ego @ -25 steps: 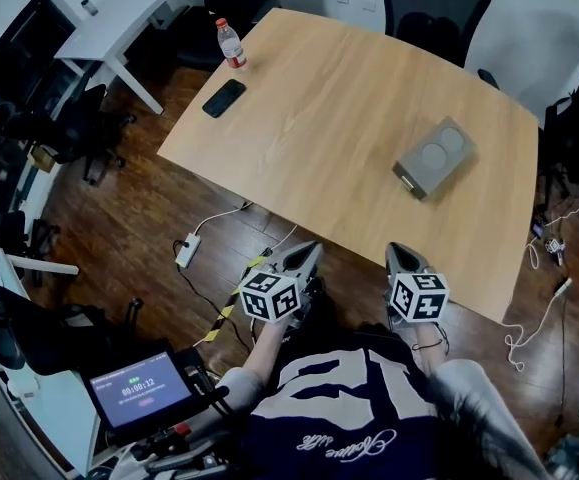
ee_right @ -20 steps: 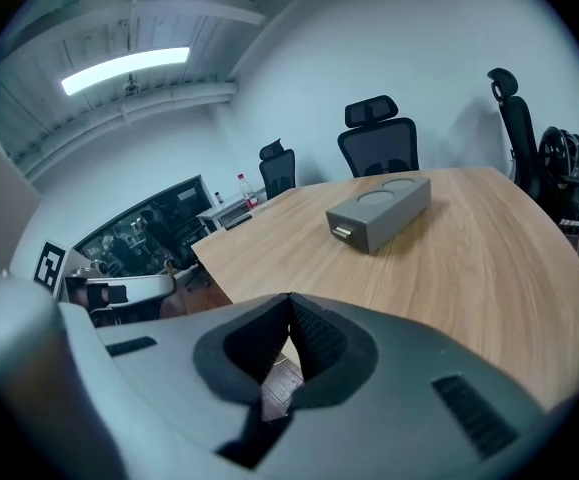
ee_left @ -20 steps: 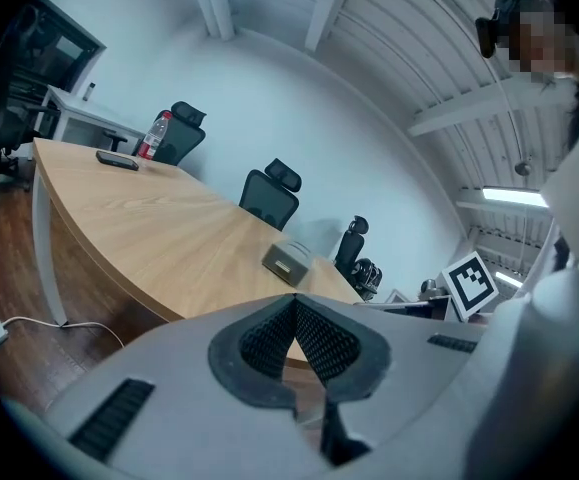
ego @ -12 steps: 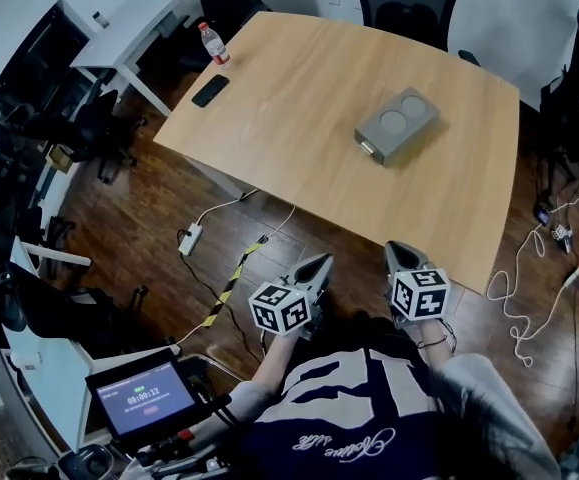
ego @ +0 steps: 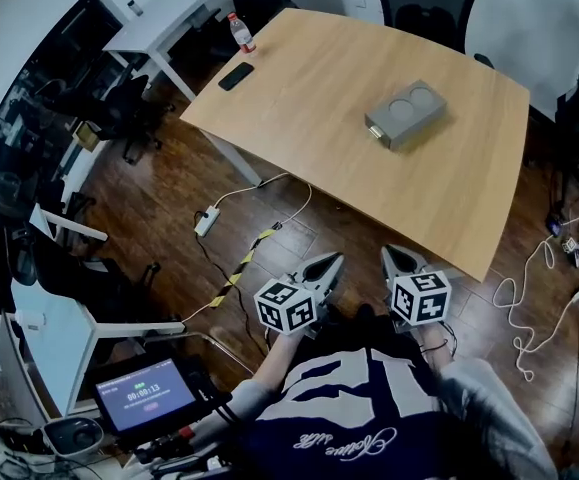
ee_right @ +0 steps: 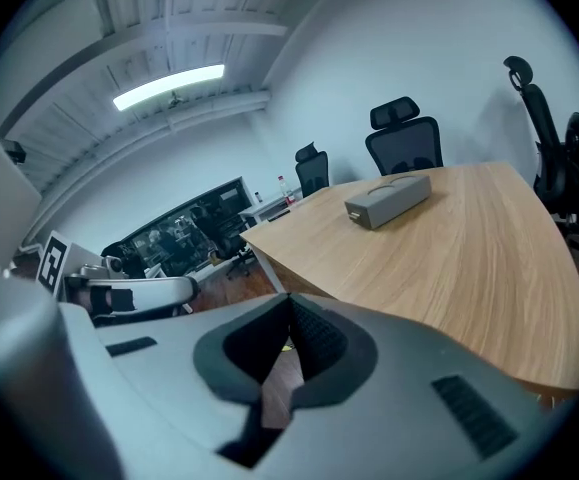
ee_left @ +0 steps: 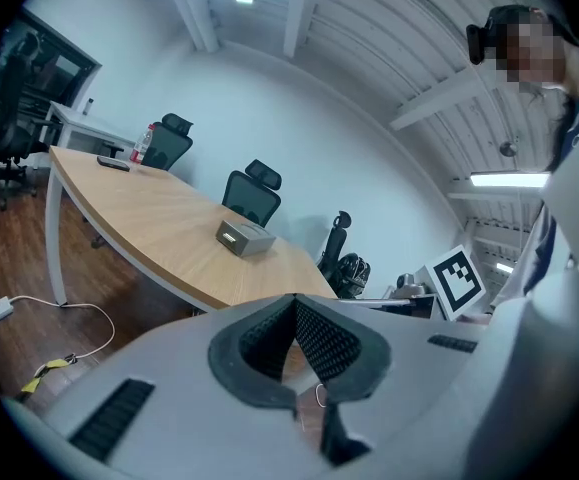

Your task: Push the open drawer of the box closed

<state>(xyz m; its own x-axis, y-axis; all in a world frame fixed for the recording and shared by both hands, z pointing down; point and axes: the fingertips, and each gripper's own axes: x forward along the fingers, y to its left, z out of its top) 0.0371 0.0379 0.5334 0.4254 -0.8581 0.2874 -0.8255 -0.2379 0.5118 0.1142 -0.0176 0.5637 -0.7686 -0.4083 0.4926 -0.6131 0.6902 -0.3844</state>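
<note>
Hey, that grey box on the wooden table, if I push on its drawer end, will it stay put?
The grey box looks low and flat, so tipping seems unlikely. It sits loose on the smooth wooden table with nothing behind it, so a push may slide the whole thing along. Its hard-looking shell probably won't flex.

The person wears a navy shirt (ego: 369, 423) with white print, perhaps numerals.

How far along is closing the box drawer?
Nothing looks done: the grey box sits untouched on the wooden table, drawer seemingly slightly out. Both the left gripper and right gripper are shut, empty, short of the table. Remaining: reach the box, push the drawer in.
</note>
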